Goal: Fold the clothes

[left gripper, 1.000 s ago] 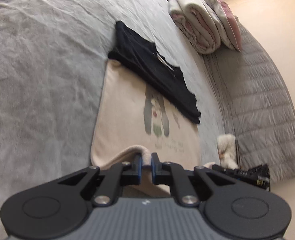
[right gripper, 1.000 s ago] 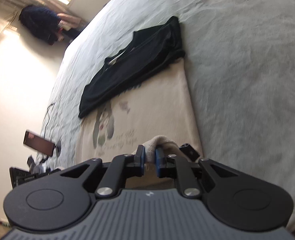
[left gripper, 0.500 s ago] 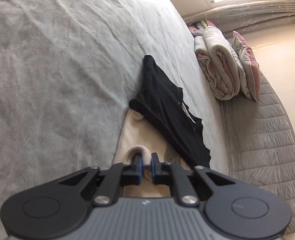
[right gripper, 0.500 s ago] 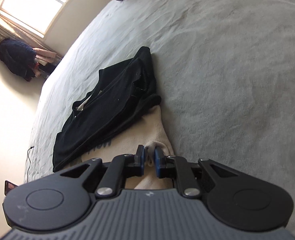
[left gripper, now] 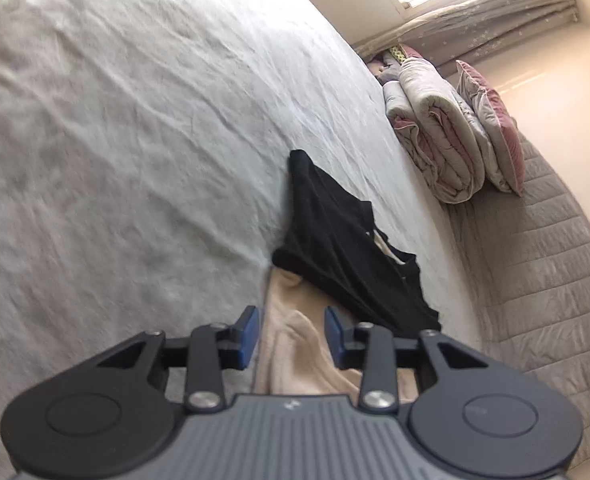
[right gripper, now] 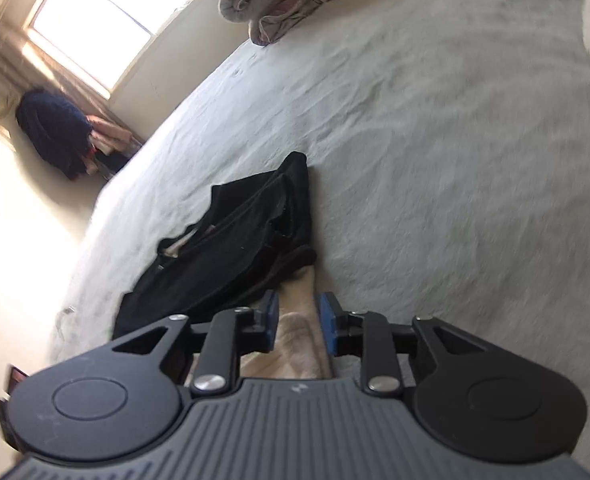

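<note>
A cream garment (left gripper: 295,344) lies folded over on the grey bed (left gripper: 135,160), its far end under a black garment (left gripper: 347,256). My left gripper (left gripper: 291,334) is open, its blue pads on either side of the cream fabric's folded edge, not pinching it. In the right wrist view my right gripper (right gripper: 297,326) is also open, straddling the other corner of the cream garment (right gripper: 299,332), just short of the black garment (right gripper: 239,248).
A rolled duvet (left gripper: 435,140) and a pink-edged pillow (left gripper: 491,128) lie at the head of the bed beside a quilted grey headboard (left gripper: 555,280). A dark pile of clothes (right gripper: 55,132) sits under the window (right gripper: 107,20). A phone (right gripper: 17,376) lies at the left edge.
Both grippers carried the cream garment's near edge forward toward the black garment, folding it over, then opened and let the fabric go.
</note>
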A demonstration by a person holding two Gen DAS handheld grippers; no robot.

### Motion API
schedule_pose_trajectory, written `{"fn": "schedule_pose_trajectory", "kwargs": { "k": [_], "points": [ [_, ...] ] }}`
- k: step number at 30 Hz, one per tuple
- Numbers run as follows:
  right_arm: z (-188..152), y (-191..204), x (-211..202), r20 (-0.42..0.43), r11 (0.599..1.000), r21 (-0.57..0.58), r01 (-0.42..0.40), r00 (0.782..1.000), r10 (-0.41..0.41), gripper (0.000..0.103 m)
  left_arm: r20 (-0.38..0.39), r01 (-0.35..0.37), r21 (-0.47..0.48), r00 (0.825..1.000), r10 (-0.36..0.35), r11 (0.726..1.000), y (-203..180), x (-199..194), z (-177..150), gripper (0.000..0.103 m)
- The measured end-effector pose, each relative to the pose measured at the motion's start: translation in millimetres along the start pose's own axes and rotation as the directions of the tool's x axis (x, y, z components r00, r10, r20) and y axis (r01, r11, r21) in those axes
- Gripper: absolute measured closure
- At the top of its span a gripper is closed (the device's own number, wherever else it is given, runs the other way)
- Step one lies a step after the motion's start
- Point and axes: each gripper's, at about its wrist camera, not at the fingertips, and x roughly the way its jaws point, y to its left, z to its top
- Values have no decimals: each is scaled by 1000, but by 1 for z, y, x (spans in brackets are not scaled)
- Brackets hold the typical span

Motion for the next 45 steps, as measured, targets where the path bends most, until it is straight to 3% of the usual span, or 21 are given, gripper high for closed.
{"fn": "schedule_pose_trajectory", "kwargs": {
  "k": [5, 9, 16, 21, 24, 28, 31, 33, 40, 45],
  "points": [
    [-10, 17, 6, -7, 984, -174, 31, 999, -32, 63, 15, -59, 175, 998, 57, 983, -17, 3, -6, 68],
    [-21, 30, 9, -11, 956, -290, 36, 999, -41, 55, 36, -104, 326, 995, 97, 940, -34, 8, -15, 68],
    [-33, 44, 17, 10, 902, -423, 91, 995, -96, 54, 73, -165, 476, 986, 148, 864, -53, 17, -36, 68],
    [-45, 55, 27, 64, 827, -536, 172, 985, -163, 54, 147, -219, 587, 976, 164, 780, -69, 23, -51, 68],
    [-50, 59, 31, 84, 794, -577, 192, 981, -176, 54, 157, -238, 614, 971, 179, 752, -71, 26, -54, 68],
    [-55, 62, 35, 103, 753, -621, 218, 975, -197, 58, 161, -258, 604, 966, 202, 754, -67, 28, -52, 68],
    [-62, 66, 40, 129, 693, -675, 253, 965, -226, 87, 168, -265, 592, 964, 206, 761, -65, 30, -53, 81],
    [-67, 68, 41, 161, 664, -695, 275, 960, -229, 95, 180, -271, 588, 962, 203, 762, -64, 28, -55, 88],
    [-72, 76, 16, 290, 647, -697, 309, 947, -140, 96, 243, -265, 579, 959, 146, 771, -67, 9, -61, 90],
    [-74, 76, 1, 380, 648, -677, 350, 920, -101, 96, 297, -237, 528, 951, 84, 815, -65, -9, -58, 90]
  ]
}}
